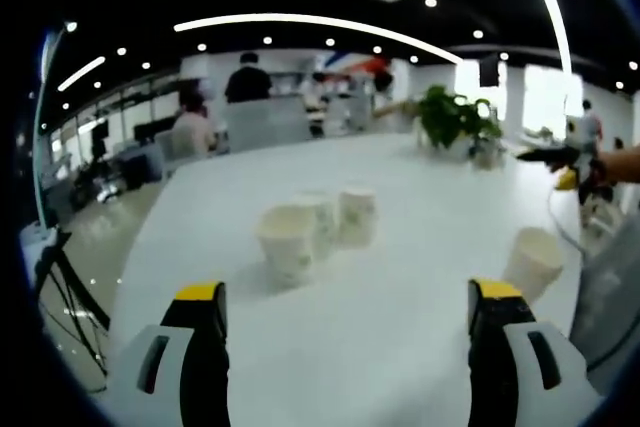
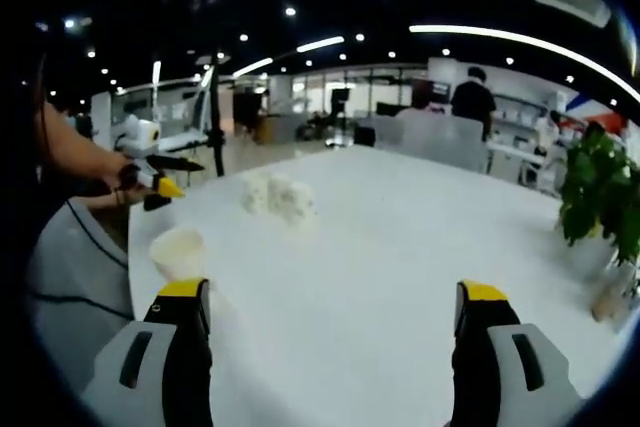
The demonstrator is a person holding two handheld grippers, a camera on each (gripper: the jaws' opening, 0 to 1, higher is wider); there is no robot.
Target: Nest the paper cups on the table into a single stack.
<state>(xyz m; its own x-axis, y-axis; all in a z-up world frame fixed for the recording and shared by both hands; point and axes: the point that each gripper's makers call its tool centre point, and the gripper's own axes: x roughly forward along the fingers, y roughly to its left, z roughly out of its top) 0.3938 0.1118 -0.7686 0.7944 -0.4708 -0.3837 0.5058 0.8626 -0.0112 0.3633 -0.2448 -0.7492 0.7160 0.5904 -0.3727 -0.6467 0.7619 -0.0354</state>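
Observation:
Three white paper cups stand bunched on the white table [image 1: 400, 347]: a near one [image 1: 285, 242], a middle one [image 1: 320, 217] and a far one [image 1: 357, 212]. A fourth cup [image 1: 533, 262] stands alone by the table's right edge. My left gripper [image 1: 347, 317] is open above the near table, short of the cups, with nothing between its jaws. In the right gripper view the lone cup [image 2: 178, 250] sits just beyond the left jaw, and the bunched cups [image 2: 277, 197] are further off. My right gripper [image 2: 333, 317] is open and empty too.
A potted plant [image 1: 450, 119] stands at the table's far right, also seen as the plant [image 2: 600, 197]. People sit beyond the far end [image 1: 247, 82]. A tripod [image 1: 70, 297] stands off the left edge. A hand holds the other gripper [image 2: 150, 182].

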